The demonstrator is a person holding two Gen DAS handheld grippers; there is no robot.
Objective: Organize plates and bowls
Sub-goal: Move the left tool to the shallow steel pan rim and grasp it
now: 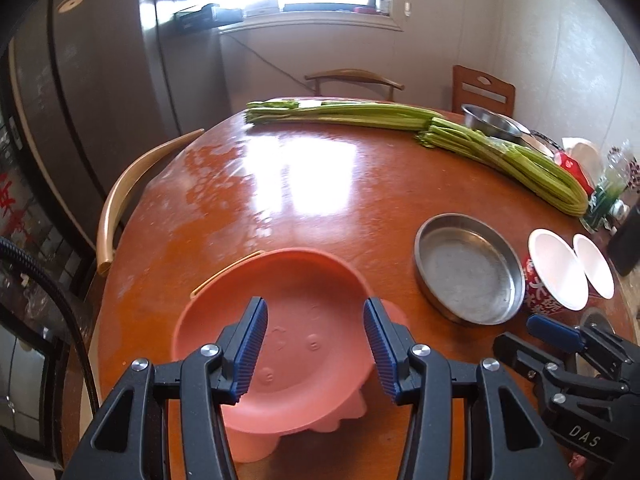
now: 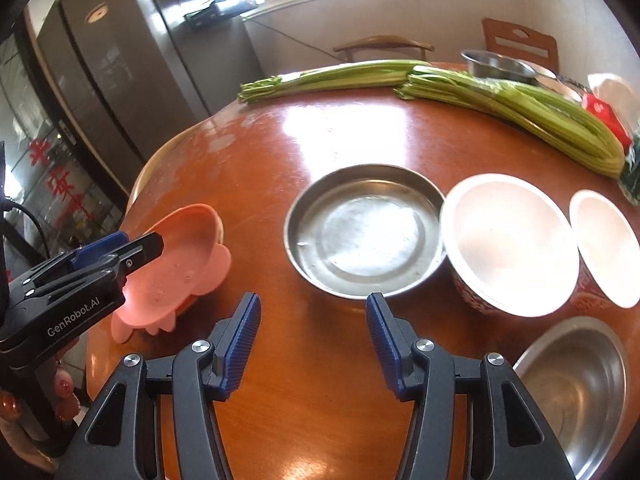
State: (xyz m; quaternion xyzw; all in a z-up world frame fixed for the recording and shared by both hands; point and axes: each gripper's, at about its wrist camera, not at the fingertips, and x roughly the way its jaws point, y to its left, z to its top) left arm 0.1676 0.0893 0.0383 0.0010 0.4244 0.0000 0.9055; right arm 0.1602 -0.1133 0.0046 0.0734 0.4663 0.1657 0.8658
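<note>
A pink plastic plate point(image 1: 280, 312) with scalloped feet lies at the round table's near left edge; it also shows in the right wrist view point(image 2: 180, 264). My left gripper point(image 1: 316, 348) is open, just above this plate. A shallow steel plate point(image 1: 468, 268) sits to its right, and also in the right wrist view point(image 2: 364, 232). Two red bowls with white insides point(image 2: 508, 244) point(image 2: 604, 248) stand right of the steel plate. A steel bowl point(image 2: 576, 392) sits at the near right. My right gripper point(image 2: 314, 344) is open and empty above bare table in front of the steel plate.
Two long bunches of celery point(image 1: 500, 152) lie across the far side of the wooden table point(image 1: 280, 184). A steel basin point(image 1: 492, 120) and red packets stand at the far right. Chairs ring the table; a fridge point(image 1: 60, 100) stands left.
</note>
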